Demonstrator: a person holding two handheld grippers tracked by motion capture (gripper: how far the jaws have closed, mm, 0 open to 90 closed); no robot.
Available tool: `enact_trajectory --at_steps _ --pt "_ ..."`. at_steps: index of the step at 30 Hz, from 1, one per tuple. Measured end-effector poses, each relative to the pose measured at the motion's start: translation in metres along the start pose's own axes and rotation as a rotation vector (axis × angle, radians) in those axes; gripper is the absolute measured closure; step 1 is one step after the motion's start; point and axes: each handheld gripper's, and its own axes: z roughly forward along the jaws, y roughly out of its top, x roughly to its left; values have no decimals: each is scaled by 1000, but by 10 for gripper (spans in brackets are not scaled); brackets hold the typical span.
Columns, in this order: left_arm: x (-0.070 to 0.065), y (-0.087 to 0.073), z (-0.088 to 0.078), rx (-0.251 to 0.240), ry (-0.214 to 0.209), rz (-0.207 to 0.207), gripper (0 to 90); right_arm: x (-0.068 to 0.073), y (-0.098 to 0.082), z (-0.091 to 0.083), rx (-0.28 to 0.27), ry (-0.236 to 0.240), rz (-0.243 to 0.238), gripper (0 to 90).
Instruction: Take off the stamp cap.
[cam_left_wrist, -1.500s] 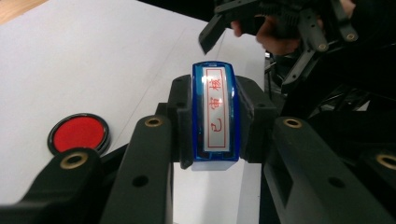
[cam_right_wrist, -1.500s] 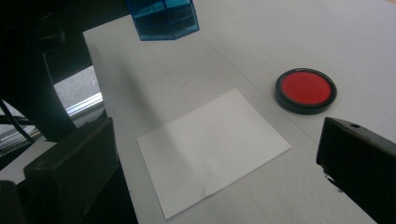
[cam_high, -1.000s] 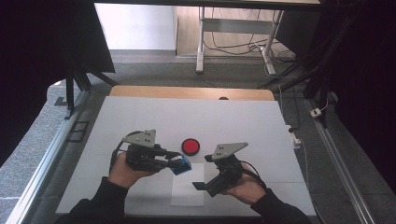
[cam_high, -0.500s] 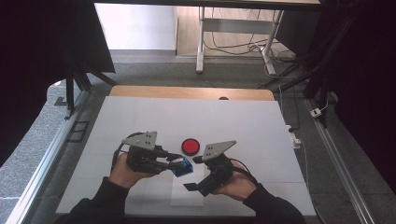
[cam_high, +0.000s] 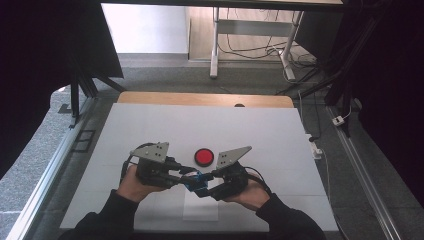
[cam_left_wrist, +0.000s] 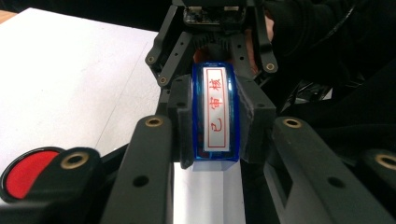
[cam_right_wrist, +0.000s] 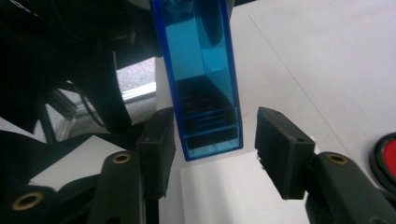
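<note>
My left gripper (cam_high: 189, 179) is shut on a clear blue stamp (cam_high: 196, 181), held just above the table. Its white label with red characters faces the left gripper view, where the stamp (cam_left_wrist: 216, 116) sits squeezed between both pads. My right gripper (cam_high: 205, 185) faces it from the right, and its jaws have just been closing with the stamp's end (cam_right_wrist: 201, 70) between them. In the right gripper view one pad (cam_right_wrist: 156, 149) lies almost against the blue wall. The other pad (cam_right_wrist: 280, 154) stands clear of it with a gap. A round red ink pad (cam_high: 203, 156) lies just beyond the grippers.
A white paper sheet (cam_high: 200, 207) lies on the white table (cam_high: 150, 125) under the stamp, near the front edge. A wooden strip (cam_high: 200, 99) runs along the far edge. Desk legs and cables stand on the floor beyond.
My right gripper has moved left to the stamp and its jaws have narrowed around the stamp's end. The left gripper has kept still with the stamp in it.
</note>
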Motion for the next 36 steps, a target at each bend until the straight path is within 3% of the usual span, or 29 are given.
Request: enact_trajectory --at_steps 13,25,33,36 --pt "0 -1 -1 -19 -10 24 701 1 0 0 -24 64 -24 663" --pt "1 -2 -3 -48 -36 28 702 1 0 -2 -41 92 -27 690" --pt "-1 -1 -4 -47 -24 55 703 -1 0 -2 -44 128 29 694" --pt "-1 -1 -4 -46 -36 36 703 0 0 -2 -43 119 13 695"
